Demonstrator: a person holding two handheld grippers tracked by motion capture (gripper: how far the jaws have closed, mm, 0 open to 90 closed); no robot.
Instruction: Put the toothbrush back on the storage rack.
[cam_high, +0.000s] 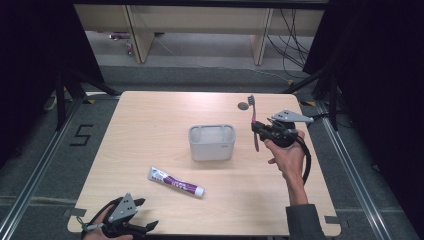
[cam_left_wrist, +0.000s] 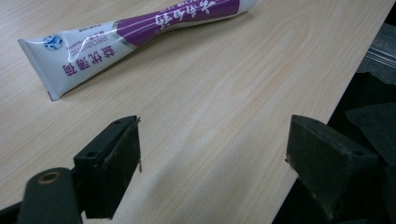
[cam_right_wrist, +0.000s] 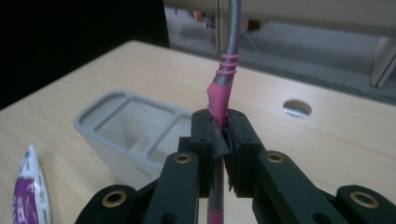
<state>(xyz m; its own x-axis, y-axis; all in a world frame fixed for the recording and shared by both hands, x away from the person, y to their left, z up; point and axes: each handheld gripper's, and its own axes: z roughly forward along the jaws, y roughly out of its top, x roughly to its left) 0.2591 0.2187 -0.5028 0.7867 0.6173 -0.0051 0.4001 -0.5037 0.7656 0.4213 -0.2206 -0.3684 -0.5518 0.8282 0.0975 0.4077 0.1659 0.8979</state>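
Your right fingers (cam_right_wrist: 219, 140) are clamped on the pink toothbrush (cam_high: 253, 122), which stands upright, bristles up, in the air just to the right of the grey holder (cam_high: 212, 142). Carry it over one compartment, line the handle end up with the opening, then lower it before you let go. Your left fingers (cam_left_wrist: 212, 158) stand open and empty over the bench (cam_high: 150, 130), near the toothpaste (cam_left_wrist: 135, 35).
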